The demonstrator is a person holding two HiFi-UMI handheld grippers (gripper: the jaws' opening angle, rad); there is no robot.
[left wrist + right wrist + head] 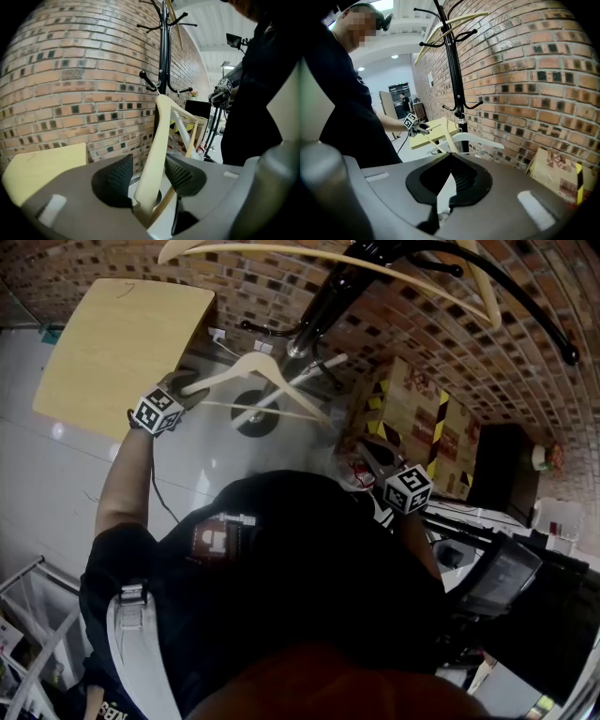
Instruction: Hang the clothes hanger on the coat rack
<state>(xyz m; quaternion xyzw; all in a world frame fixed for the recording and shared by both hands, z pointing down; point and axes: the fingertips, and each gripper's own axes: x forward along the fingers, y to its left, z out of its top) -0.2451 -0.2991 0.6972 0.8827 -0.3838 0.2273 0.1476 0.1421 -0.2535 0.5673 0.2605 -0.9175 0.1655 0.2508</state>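
The clothes hanger [258, 371], probably light, rigid and slick, sits low beside the coat rack [323, 306], its arm end, the sensible hold, between the parted jaws of the left hand-held gripper [149, 165]; the right hand-held gripper [451, 159] is closed, empty.

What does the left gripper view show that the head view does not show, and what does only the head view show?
Only the left gripper view: the ribbed pads of the left hand-held gripper, with an arm of the wooden hanger between them. Only the head view: that gripper's marker cube, the person's left forearm and the hanger's whole triangle. Both: the black coat rack, the brick wall and the yellow table.
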